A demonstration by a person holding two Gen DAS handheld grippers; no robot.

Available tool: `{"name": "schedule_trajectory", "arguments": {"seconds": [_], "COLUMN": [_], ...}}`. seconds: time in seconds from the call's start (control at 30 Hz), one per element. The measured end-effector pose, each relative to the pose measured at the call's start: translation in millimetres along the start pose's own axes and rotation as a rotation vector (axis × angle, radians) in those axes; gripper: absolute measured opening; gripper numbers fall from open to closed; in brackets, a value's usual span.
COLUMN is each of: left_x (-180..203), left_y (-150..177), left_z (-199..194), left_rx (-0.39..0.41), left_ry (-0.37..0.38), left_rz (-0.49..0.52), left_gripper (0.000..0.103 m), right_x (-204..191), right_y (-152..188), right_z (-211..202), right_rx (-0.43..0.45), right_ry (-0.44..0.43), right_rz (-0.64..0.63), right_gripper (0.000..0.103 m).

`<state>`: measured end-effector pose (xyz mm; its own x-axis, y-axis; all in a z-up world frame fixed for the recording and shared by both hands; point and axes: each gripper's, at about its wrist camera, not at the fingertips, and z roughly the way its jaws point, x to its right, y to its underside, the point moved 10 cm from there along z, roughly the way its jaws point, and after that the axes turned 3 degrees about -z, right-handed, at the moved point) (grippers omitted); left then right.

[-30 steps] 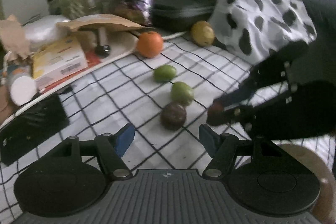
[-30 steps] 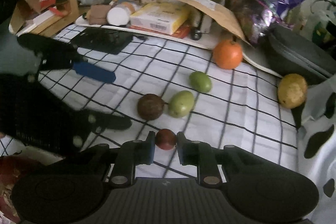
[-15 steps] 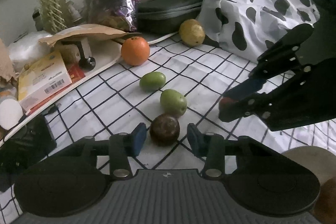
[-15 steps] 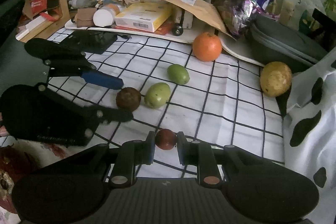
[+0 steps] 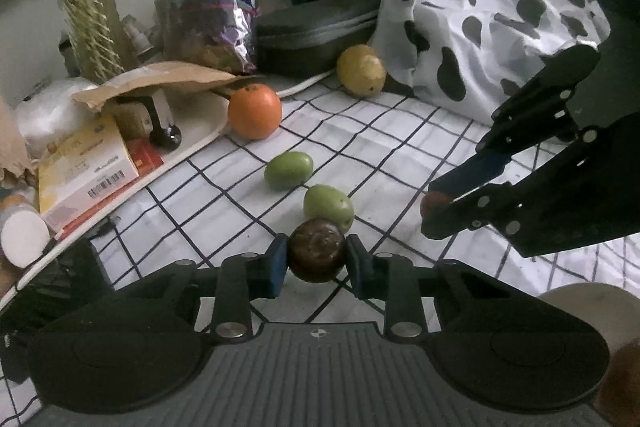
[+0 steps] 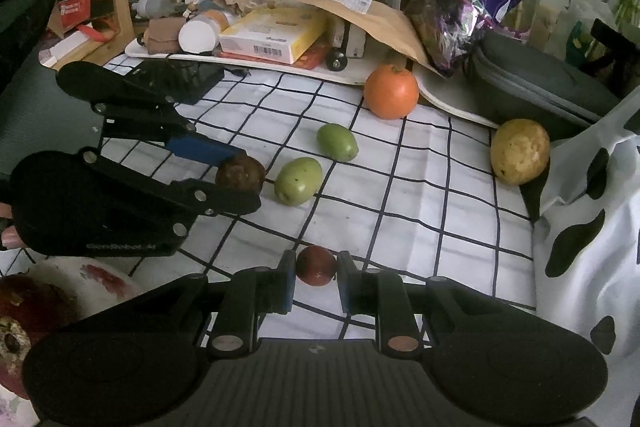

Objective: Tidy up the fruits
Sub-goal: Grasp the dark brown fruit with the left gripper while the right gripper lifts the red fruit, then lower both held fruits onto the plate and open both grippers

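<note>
Left gripper [image 5: 316,261]: blue pads closed in on the dark brown, round, wrinkled-skinned fruit [image 5: 317,255], one pad touching each flank at about the widest girth. Fruit apparently resting on the white cloth with black grid lines [image 5: 384,143], touching or just beside the nearer pale green oval fruit [image 5: 329,207].

Right gripper [image 6: 316,277]: narrow, clamped on the small dark red round fruit [image 6: 316,265]; whether lifted off the cloth cannot be told.

Handling, judged: brown fruit probably light, with a stiff dry shell, so unlikely to bruise; wrinkled skin should give the pads purchase. Round shape likely to roll or squirt out if pinched off-centre, so hold across the equator, as now. Small red fruit smooth-skinned, probably softer: light pressure only.

Remaining on cloth: second green oval fruit [image 5: 288,170], round orange fruit [image 5: 254,111], yellow speckled round fruit [image 5: 361,69] against the black-spotted white fabric [image 5: 492,7].

Risk: lifting the brown fruit may nudge the adjoining green one.
</note>
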<state>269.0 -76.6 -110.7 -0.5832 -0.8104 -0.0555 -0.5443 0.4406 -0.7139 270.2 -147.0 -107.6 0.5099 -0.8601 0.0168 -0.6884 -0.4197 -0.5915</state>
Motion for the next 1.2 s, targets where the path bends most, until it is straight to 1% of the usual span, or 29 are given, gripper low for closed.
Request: {"name": "schedule_trajectory", "arguments": {"seconds": [0.23,0.33,0.5,0.63,0.8,1.0,1.03,1.07,1.1,1.13,1.17,1.2], "left_x": [-1,4,18,27,37,48,49,50,51,50,50,49], "left_y": [-2,-1,7,12,21,34,36,37,38,38,37,38], "left_z": [-29,-43,-60,-74,-84,-90,-90,-90,-90,-92,-95,-98], "left_rx": [0.035,0.053,0.058,0.067,0.059,0.019,0.012,0.006,0.007,0.013,0.027,0.035], "left_ry": [0.010,0.016,0.030,0.049,0.085,0.139,0.136,0.123,0.107,0.093,0.076,0.069], "left_rz": [-0.043,-0.056,-0.061,-0.084,-0.125,-0.174,-0.175,-0.174,-0.174,-0.174,-0.175,-0.179], "left_gripper": [0.029,0.029,0.029,0.029,0.029,0.030,0.033,0.046,0.054,0.068,0.071,0.071], "right_x": [-4,-6,-8,-14,-24,-37,-38,-39,-41,-42,-43,-44], "right_y": [-1,0,3,7,17,29,30,31,33,35,36,38], "right_z": [-14,-21,-36,-49,-64,-79,-81,-83,-86,-87,-89,-91], "right_rx": [0.025,0.036,0.058,0.076,0.084,0.090,0.091,0.093,0.094,0.095,0.096,0.096], "right_ry": [-0.002,-0.002,-0.003,-0.002,-0.004,-0.015,-0.019,-0.020,-0.022,-0.023,-0.024,-0.025], "right_rz": [0.013,0.022,0.058,0.076,0.083,0.092,0.095,0.098,0.100,0.102,0.105,0.109], "right_gripper": [0.022,0.022,0.022,0.022,0.022,0.022,0.022,0.022,0.022,0.022,0.022,0.022]}}
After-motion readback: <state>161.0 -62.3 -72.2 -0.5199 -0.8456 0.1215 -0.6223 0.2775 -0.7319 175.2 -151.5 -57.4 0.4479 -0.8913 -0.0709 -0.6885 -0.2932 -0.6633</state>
